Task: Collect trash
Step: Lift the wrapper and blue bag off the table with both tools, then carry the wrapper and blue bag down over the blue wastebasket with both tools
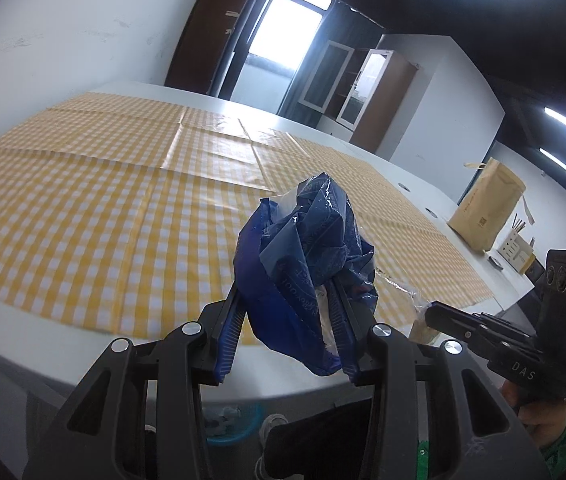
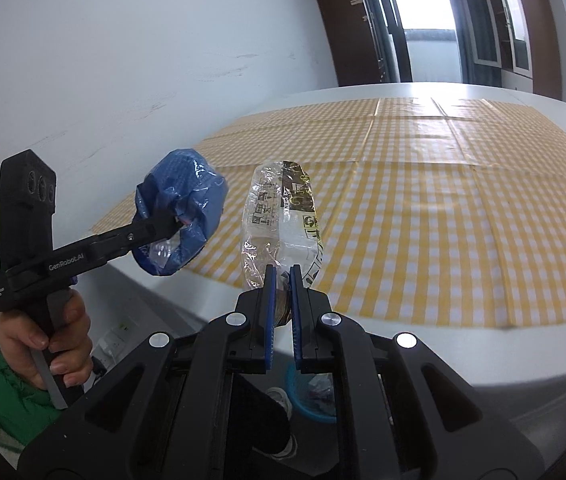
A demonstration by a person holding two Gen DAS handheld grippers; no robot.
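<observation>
Right gripper [image 2: 283,280]: blue-padded jaws pinched shut on lower edge of crumpled clear plastic wrapper with dark printing [image 2: 281,216], held upright above near edge of white counter [image 2: 363,92]. Yellow-and-white checked cloth [image 2: 463,220] covers counter. Left gripper [image 2: 173,222], at left, gripped by hand [image 2: 57,340] in green sleeve, clamps crumpled blue plastic bag [image 2: 181,204]. Blue bin [image 2: 315,394] below counter edge, on floor.

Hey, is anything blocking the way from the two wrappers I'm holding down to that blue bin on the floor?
Nothing visible blocks it. The blue wrapper and the clear wrapper hang at the table's near edge, and the blue bin sits open on the floor just below, partly hidden by the grippers' own frames.
</observation>
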